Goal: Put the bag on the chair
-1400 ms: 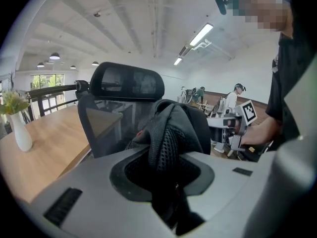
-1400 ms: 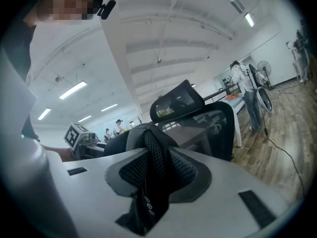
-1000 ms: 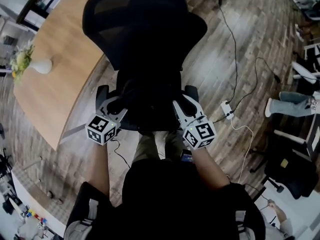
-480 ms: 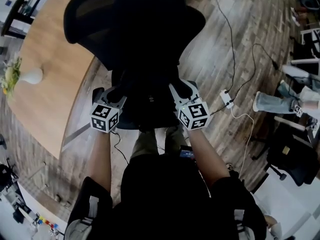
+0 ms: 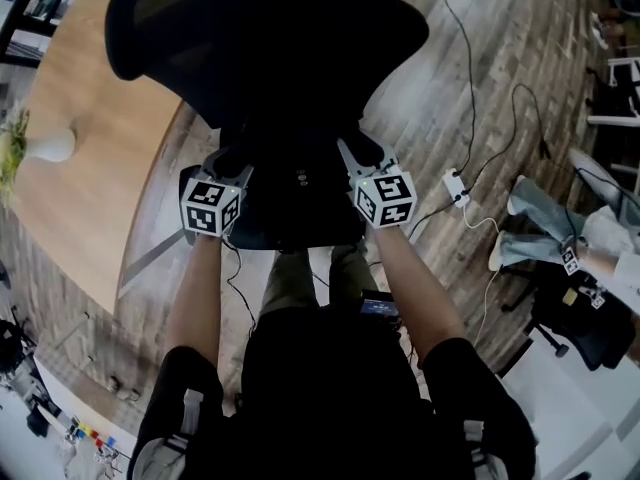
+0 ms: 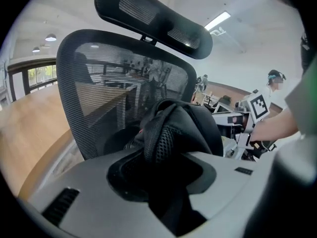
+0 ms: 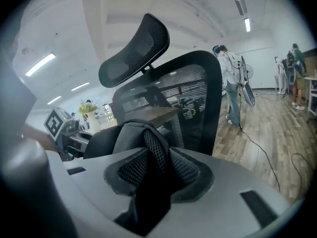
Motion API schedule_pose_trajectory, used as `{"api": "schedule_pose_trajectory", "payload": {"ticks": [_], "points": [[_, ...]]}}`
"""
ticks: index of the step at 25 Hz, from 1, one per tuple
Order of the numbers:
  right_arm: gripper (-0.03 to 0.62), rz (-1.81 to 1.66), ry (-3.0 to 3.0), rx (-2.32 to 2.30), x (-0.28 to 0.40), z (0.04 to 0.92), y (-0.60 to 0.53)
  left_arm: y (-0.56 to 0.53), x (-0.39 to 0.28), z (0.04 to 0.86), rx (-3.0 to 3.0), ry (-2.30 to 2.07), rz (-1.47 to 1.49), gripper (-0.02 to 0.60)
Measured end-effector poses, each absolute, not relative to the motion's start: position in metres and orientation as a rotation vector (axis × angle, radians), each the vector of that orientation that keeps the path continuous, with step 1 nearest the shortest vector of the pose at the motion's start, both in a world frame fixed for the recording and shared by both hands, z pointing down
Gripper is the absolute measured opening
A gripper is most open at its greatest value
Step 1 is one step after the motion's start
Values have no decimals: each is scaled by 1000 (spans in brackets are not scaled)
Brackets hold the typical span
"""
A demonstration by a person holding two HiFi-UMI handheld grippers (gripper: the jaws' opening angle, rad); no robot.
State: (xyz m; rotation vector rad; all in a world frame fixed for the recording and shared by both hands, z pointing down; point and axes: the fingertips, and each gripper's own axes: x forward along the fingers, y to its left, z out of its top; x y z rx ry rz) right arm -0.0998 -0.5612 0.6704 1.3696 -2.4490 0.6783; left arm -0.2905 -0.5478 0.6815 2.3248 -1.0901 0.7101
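Observation:
A black office chair (image 5: 260, 38) with a mesh back and headrest stands right in front of me. The black bag (image 6: 183, 128) rests on its seat (image 5: 290, 233), against the backrest; in the head view it blends into the dark chair. My left gripper (image 5: 215, 160) is at the bag's left side and my right gripper (image 5: 362, 154) at its right side. Both sets of jaws are opening. A mesh shoulder strap (image 7: 156, 152) still fills the gap of the right gripper (image 7: 153, 182) and touches both sides. Another strap does the same in the left gripper (image 6: 163, 182).
A wooden table (image 5: 90, 168) with a white vase (image 5: 48, 146) stands left of the chair. Cables and a power strip (image 5: 455, 186) lie on the wooden floor to the right. A person's legs (image 5: 540, 228) and another black chair (image 5: 580, 318) are further right.
Both grippers have moved a little forward over the seat, closer to the backrest, with the bag between them. The person at the right has walked nearer.

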Motion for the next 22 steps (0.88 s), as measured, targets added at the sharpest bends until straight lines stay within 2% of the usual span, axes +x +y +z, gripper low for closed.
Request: {"api": "schedule_pose_trajectory", "payload": {"ticks": [22], "points": [[144,584,-2406,1389,-105,731,-612,-596,-294,739,2297,-1188,729,158]]}}
